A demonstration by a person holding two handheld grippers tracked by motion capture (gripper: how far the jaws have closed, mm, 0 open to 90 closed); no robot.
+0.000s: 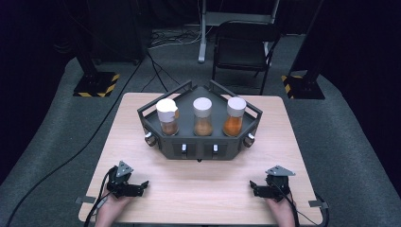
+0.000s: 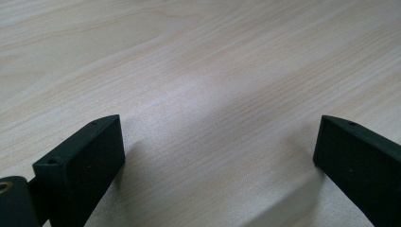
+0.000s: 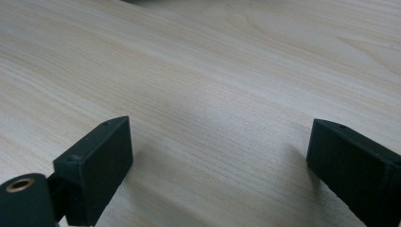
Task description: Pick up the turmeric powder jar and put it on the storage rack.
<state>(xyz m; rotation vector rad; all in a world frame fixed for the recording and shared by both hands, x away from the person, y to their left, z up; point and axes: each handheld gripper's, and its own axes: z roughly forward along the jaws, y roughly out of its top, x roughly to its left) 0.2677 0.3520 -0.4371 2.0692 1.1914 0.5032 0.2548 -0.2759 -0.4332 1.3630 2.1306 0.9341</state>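
Observation:
A dark grey angular rack [image 1: 198, 150] stands mid-table and holds three white-capped spice jars: the left jar [image 1: 168, 117] with brown spice, the middle jar [image 1: 202, 117] with tan spice, the right jar [image 1: 234, 117] with orange spice. My left gripper [image 1: 142, 187] rests low at the table's front left, pointing right, jaws wide apart over bare wood [image 2: 213, 118]. Near the front right, my right gripper [image 1: 254, 188] points left, also open with nothing between its fingers [image 3: 99, 161]. Both are well short of the rack.
The light wood table [image 1: 198, 198] has free room between the two grippers and in front of the rack. Behind the table stand a black folding chair [image 1: 246, 47], a desk leg, cables on grey carpet, and two stand bases with yellow-black tape.

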